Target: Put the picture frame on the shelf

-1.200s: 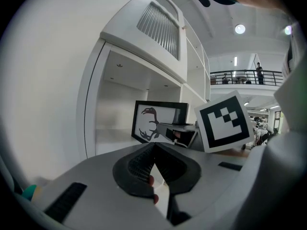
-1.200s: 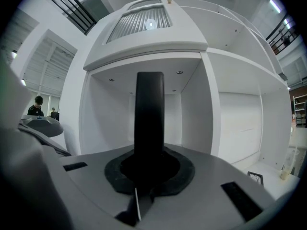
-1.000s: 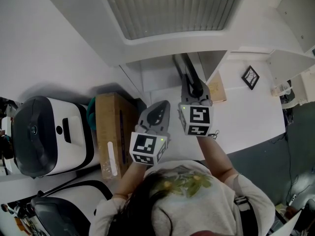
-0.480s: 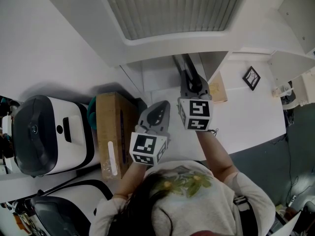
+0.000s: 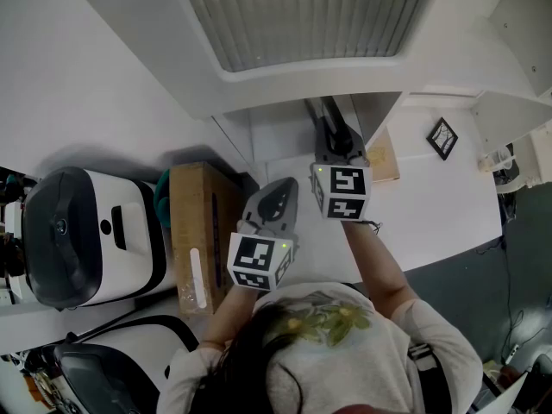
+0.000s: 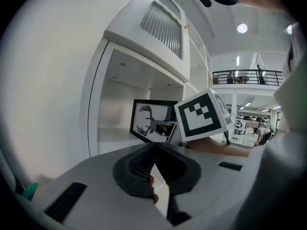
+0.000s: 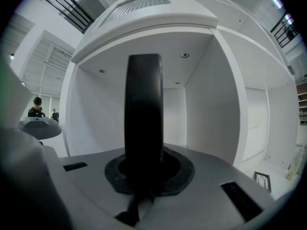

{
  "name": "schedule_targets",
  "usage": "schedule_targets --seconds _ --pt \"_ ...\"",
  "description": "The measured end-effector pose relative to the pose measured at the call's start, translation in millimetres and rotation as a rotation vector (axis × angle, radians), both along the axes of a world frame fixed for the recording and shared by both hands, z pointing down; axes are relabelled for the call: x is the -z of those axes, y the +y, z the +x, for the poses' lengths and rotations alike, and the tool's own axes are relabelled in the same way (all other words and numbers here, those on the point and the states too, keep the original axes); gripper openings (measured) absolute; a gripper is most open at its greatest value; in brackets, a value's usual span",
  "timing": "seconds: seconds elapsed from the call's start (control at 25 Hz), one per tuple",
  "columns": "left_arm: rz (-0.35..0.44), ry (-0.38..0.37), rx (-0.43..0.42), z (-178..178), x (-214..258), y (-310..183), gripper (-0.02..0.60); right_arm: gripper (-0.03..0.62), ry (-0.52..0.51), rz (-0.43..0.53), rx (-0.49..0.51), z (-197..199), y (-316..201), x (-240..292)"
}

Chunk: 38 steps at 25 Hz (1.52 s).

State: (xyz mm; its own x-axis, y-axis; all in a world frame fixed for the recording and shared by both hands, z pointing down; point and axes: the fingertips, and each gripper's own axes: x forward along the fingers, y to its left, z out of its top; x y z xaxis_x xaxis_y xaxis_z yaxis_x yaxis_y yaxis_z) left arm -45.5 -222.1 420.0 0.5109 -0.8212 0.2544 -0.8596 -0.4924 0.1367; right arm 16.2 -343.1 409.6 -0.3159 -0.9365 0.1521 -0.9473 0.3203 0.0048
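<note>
The picture frame (image 6: 142,121) is pinched upright, long axis vertical, in the right claw (image 5: 335,147), facing the open shelf (image 7: 211,128) directly ahead. The left claw (image 5: 274,198), pressed together and empty, is held farther back.

open lab-like hall: mezzanine railing (image 6: 247,73), white machines (image 5: 129,240), white shelving (image 6: 139,44).
</note>
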Motion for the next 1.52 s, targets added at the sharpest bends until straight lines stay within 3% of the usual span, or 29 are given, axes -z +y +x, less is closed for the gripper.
schedule_targets --seconds 0.52,0.64,0.72,1.16,1.24,1.32,1.36,1.52 --pt "0.004 -0.001 -0.002 0 2 0 0.028 0.040 -0.040 -0.029 0.034 -6 -6 -2" --pt "0.005 -0.002 -0.005 1 2 1 0.028 0.141 -0.042 -0.053 0.052 -7 0 -6" --pt "0.006 -0.003 -0.006 1 2 2 0.028 0.164 -0.035 -0.055 0.057 -5 7 -7" --pt "0.008 -0.002 -0.008 1 5 8 0.028 0.190 -0.070 -0.062 0.072 36 70 3" --pt "0.008 -0.001 -0.013 3 5 11 0.028 0.180 -0.113 -0.086 0.094 42 85 1" --pt "0.007 0.000 -0.019 6 6 15 0.028 0.068 -0.189 -0.130 0.126 43 100 -4" --pt "0.007 0.000 -0.022 7 6 17 0.028 0.047 -0.241 -0.163 0.152 42 107 -8" --pt "0.010 0.003 -0.030 12 8 27 0.028 0.034 -0.461 -0.260 0.267 32 133 -18"
